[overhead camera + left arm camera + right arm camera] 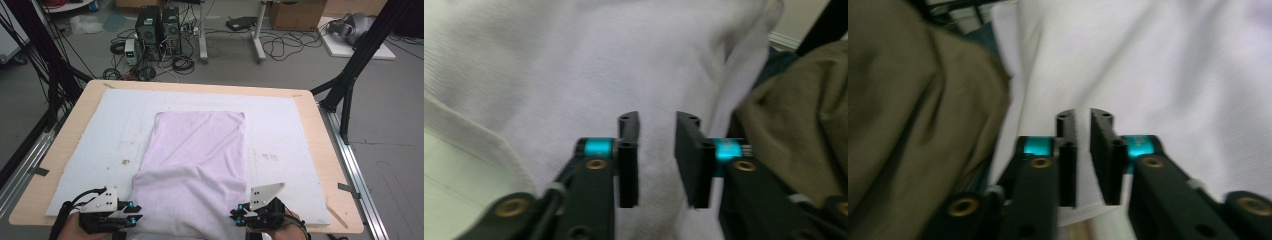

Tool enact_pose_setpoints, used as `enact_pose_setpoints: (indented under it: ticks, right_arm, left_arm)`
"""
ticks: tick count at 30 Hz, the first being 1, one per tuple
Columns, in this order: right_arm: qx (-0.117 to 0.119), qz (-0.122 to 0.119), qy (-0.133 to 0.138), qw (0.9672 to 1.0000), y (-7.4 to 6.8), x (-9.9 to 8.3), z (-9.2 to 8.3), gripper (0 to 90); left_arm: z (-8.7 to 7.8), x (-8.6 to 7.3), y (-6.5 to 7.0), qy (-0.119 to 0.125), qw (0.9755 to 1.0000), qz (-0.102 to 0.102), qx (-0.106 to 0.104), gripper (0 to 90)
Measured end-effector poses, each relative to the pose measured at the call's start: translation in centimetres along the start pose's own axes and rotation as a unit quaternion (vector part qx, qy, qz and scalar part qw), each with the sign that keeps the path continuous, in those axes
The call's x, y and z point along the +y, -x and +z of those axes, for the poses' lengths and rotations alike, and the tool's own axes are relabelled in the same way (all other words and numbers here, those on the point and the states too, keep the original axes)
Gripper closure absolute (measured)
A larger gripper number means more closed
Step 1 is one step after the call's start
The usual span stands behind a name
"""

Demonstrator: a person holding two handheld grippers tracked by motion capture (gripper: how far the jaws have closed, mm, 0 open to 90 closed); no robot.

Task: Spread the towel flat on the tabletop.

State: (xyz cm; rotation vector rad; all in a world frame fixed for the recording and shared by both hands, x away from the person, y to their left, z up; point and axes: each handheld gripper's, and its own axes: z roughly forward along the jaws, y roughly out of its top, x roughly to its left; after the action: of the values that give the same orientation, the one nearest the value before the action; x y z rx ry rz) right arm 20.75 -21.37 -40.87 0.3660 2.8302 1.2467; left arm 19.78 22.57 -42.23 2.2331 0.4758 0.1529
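Note:
A pale lilac cloth [195, 160] lies lengthwise on the white mat [90, 150], and its near end hangs over the table's front edge. My left gripper [135, 212] sits at the cloth's near left corner, jaws pointing right toward it. In the left gripper view the jaws [657, 120] stand apart over the cloth [574, 60], with nothing pinched between them. My right gripper [237, 214] is at the near right corner, pointing left. In the right gripper view its jaws [1083, 116] show a narrow gap above the cloth [1158, 65], and the pads do not press on it.
The mat covers most of a wooden table [75, 120]. Olive-brown fabric [804, 125] [908, 100] hangs close beside the cloth's near edge. Black frame legs [350, 75] flank the table. Computer towers [157, 30] and cables lie on the floor behind.

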Motion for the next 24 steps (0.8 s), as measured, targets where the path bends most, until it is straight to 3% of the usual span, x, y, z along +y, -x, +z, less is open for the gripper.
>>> enact_pose_setpoints:
  ticks: [2, 4, 6, 9, 11, 15, 17, 19, 21, 22, 24]
  right_arm:
    - [-0.028, -0.005, -0.02, 0.9994, 1.0, 0.4, 0.6, 69.3]
    - [-0.032, 0.008, -0.028, 0.9991, 2.1, 0.5, 1.5, 64.1]
    - [-0.03, 0.007, -0.039, 0.9988, 2.6, 0.3, 2.2, 65.7]
    - [-0.026, 0.007, -0.061, 0.9978, 3.1, -0.2, 3.3, 74.9]
    - [-0.014, 0.015, -0.043, 0.9989, 3.3, -0.6, 3.2, 87.6]
    - [0.013, 0.007, -0.052, 0.9985, 2.4, -0.9, 2.5, 88.8]
    - [0.016, 0.001, -0.032, 0.9994, 1.1, -0.8, 1.2, 88.1]
    - [0.012, 0.003, -0.003, 0.9999, 0.7, -0.6, -0.2, 85.6]
    - [-0.016, 0.007, -0.008, 0.9998, 1.3, -0.4, -0.5, 73.7]
    - [-0.022, 0.013, -0.012, 0.9996, 1.8, -0.4, -0.3, 67.2]
    - [-0.022, 0.021, -0.017, 0.9994, 2.4, -0.8, 0.5, 65.5]
  left_arm:
    - [0.9, 0.5, -0.9, -0.005, 1.0, -0.004, 0.006, 62.0]
    - [1.9, 0.6, -1.7, -0.016, 0.9997, -0.01, 0.014, 61.8]
    - [2.8, 0.4, -2.1, -0.031, 0.9992, -0.016, 0.019, 64.5]
    - [2.7, 0.1, -2.3, -0.02, 0.9996, -0.016, 0.012, 84.7]
    - [2.5, 0.0, -2.2, -0.021, 0.9996, -0.014, 0.013, 87.6]
    - [0.6, -1.0, -0.2, -0.01, 0.9994, -0.009, -0.031, 87.9]
    - [-0.1, -1.1, 0.4, -0.003, 0.9993, 0.0, -0.037, 83.2]
    - [-1.0, -0.8, 0.8, 0.006, 0.9997, 0.0, -0.023, 67.8]
    - [-0.6, -0.3, 0.1, 0.004, 1.0, -0.004, -0.001, 61.3]
    - [-0.6, -0.3, 0.1, 0.004, 1.0, -0.004, -0.001, 61.0]
    - [-0.1, 0.0, -0.7, 0.003, 1.0, -0.007, 0.003, 60.8]
